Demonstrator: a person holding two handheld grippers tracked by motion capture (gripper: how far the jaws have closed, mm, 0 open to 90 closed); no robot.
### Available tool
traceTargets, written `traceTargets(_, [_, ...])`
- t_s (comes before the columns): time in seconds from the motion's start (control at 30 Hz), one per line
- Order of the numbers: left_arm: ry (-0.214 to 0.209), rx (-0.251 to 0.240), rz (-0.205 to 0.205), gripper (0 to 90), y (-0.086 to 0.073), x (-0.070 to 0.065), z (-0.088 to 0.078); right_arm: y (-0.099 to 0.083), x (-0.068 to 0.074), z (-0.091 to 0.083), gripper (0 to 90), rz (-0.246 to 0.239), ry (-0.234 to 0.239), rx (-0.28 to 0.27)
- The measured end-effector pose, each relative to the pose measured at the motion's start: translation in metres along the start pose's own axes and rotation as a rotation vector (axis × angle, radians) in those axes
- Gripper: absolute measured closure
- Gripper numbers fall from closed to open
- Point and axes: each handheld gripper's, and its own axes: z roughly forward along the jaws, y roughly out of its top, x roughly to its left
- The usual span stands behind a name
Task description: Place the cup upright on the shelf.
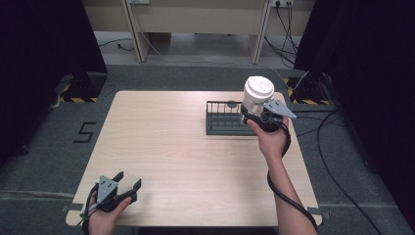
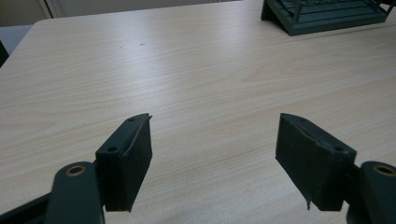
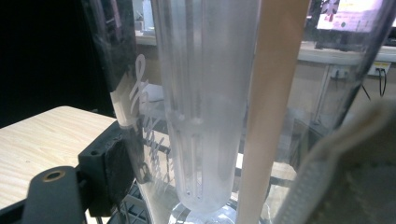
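Right claw (image 1: 250,113) is gripping a clear bottle (image 1: 256,94) with a white lid, holding it upright above the right end of the dark wire rack (image 1: 224,119). The rack is sitting on the far right part of the table (image 1: 161,147). In the high view the bottle's lid is facing up toward the camera and its lower body is sitting between the jaws; the grey plate on the claw is pointing right, and the person's right hand (image 1: 270,139) is wrapping the handle from below.

Right gripper view: the bottle (image 3: 205,93) is very close to the lens, transparent wall with white lettering on it, and a frosted inner tube with slots running down its centre. One black pad (image 3: 119,172) is pressing against the bottle's left side; the other pad is hidden behind the bottle (blurred, cannot make it out). Rack bars are showing faintly through the bottle's base.

Left claw (image 1: 128,182) is resting low at the near left corner of the table, well apart from rack and bottle, held in the left hand (image 1: 105,215). Its jaws are spread wide with nothing between them. Left gripper view: both pads (image 2: 126,161) are hovering over bare wood, the rack (image 2: 327,16) sitting far off at the upper right edge
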Motion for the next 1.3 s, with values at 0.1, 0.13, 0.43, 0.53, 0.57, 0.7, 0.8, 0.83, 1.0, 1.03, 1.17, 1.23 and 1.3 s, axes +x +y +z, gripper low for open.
traceTargets(0.1, [-0.001, 0.0, 0.001, 26.6, 0.0, 0.0, 0.0, 0.001, 0.0, 0.002, 18.6, 0.002, 0.0, 0.003])
traceTargets(0.13, [0.0, 0.0, 0.001, 26.6, 0.0, 0.0, 0.0, 0.001, 0.0, 0.004, 18.6, 0.004, 0.001, 0.003])
traceTargets(0.43, [-0.001, -0.002, 0.0, 26.6, 0.0, 0.0, 0.0, 0.006, 0.001, 0.011, 18.6, 0.006, -0.004, 0.003])
traceTargets(0.53, [-0.001, -0.002, -0.001, 26.6, 0.0, 0.0, 0.0, 0.007, 0.001, 0.014, 18.6, 0.006, -0.007, 0.003])
traceTargets(0.57, [-0.001, -0.002, 0.0, 26.6, 0.0, 0.0, 0.0, 0.008, 0.001, 0.015, 18.6, 0.007, -0.007, 0.005])
traceTargets(0.7, [-0.001, -0.001, 0.0, 26.7, 0.0, 0.0, 0.0, 0.009, 0.0, 0.019, 18.6, 0.009, -0.012, 0.007])
traceTargets(0.8, [-0.002, -0.001, -0.001, 26.6, 0.0, 0.0, 0.0, 0.009, 0.0, 0.022, 18.6, 0.011, -0.016, 0.01])
traceTargets(0.83, [-0.002, -0.001, -0.002, 26.7, 0.0, 0.0, 0.0, 0.009, 0.0, 0.023, 18.6, 0.011, -0.018, 0.011])
traceTargets(1.0, [-0.003, -0.002, -0.004, 26.7, 0.0, 0.0, 0.0, 0.008, -0.001, 0.027, 18.6, 0.019, -0.022, 0.017])
traceTargets(1.03, [-0.002, -0.003, -0.005, 26.7, 0.0, 0.0, 0.0, 0.008, -0.001, 0.028, 18.6, 0.02, -0.024, 0.02])
traceTargets(1.17, [-0.003, -0.003, -0.006, 26.7, 0.0, 0.0, 0.0, 0.006, -0.002, 0.033, 18.6, 0.022, -0.026, 0.03])
traceTargets(1.23, [-0.003, -0.003, -0.007, 26.7, 0.0, 0.0, 0.0, 0.004, -0.003, 0.035, 18.6, 0.026, -0.029, 0.033])
traceTargets(1.3, [-0.002, -0.002, -0.008, 26.7, 0.0, 0.0, 0.0, 0.003, -0.003, 0.037, 18.6, 0.029, -0.033, 0.036])
